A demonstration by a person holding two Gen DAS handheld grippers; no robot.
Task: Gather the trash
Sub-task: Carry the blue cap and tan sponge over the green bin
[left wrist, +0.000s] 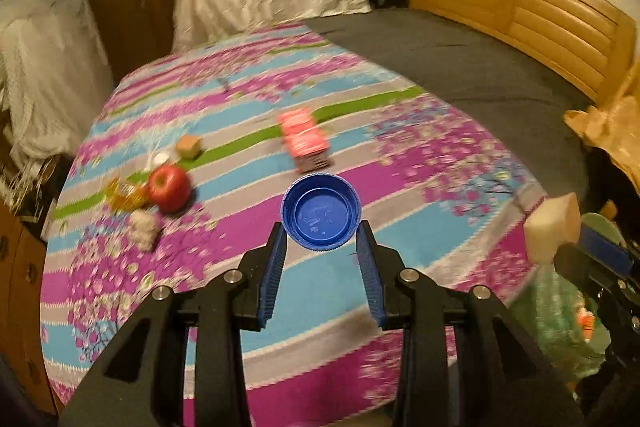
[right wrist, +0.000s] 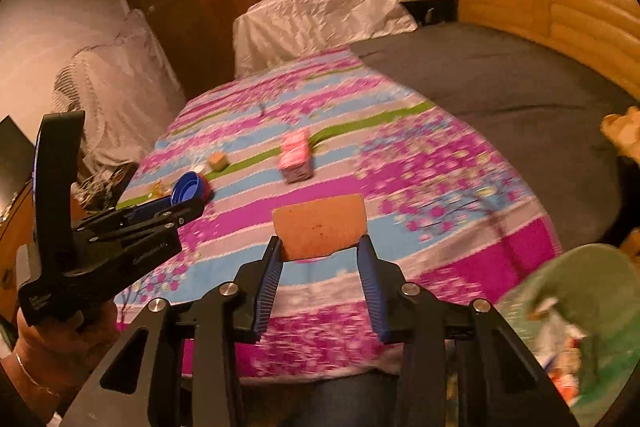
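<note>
Your left gripper (left wrist: 321, 227) has its jaws closed on a blue cap (left wrist: 321, 212), which sits right at the fingertips, open side facing the camera, lifted clear above the bed (left wrist: 460, 67). Your right gripper (right wrist: 320, 241) holds a brown sponge (right wrist: 320, 227) the same way: the jaws pinch its lower edge from both sides, and most of the block stands out beyond the tips. Both pieces hang over the near part of the bed's flowered cover (left wrist: 224, 267). Farther across the cover from the cap lies a pink box (left wrist: 304, 139); left of the cap lie a red apple (left wrist: 170, 187), a yellow wrapper (left wrist: 124, 193) touching it, a pale crumpled wad (left wrist: 143, 229) just in front, and a small brown cube (left wrist: 188, 146) behind. Off the cover's near right corner a green bag (right wrist: 580, 307) with litter inside shows, blurred. Your left hand (right wrist: 56, 343) grips the left handle.
</note>
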